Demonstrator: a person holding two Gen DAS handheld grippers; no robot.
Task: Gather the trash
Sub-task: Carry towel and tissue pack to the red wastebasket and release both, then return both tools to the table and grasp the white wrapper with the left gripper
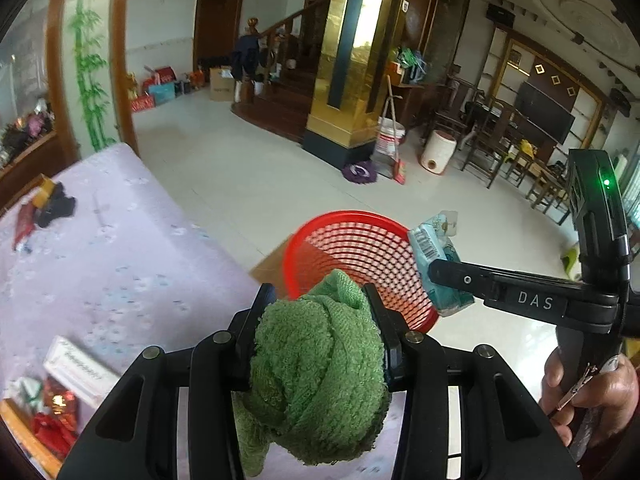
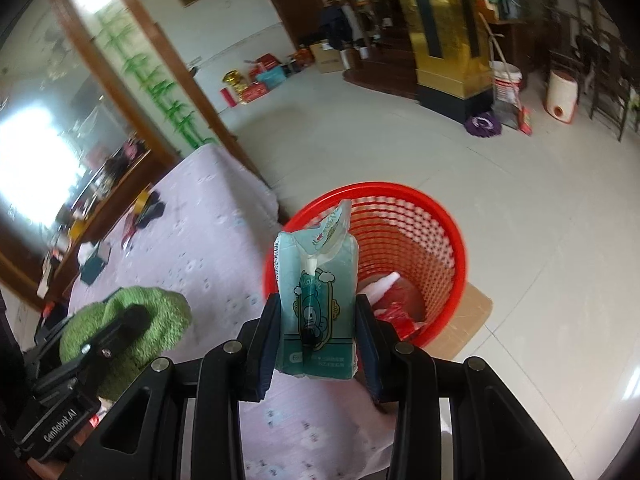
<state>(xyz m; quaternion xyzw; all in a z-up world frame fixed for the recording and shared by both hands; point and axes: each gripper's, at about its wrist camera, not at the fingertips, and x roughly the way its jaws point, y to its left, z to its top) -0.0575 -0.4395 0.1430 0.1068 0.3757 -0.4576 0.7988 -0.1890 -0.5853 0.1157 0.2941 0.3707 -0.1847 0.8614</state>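
Note:
My left gripper is shut on a crumpled green towel, held over the table corner near the red mesh basket. My right gripper is shut on a teal tissue pack and holds it just short of the basket's near rim. In the left wrist view the right gripper holds the pack over the basket's right rim. The towel and left gripper show at lower left in the right wrist view. Red and white trash lies inside the basket.
The table has a lilac patterned cloth. On it lie a dark cloth and wrappers at the far end, and a white box with red wrappers near me. The basket stands on cardboard on the tiled floor. A gold pillar, buckets and chairs stand behind.

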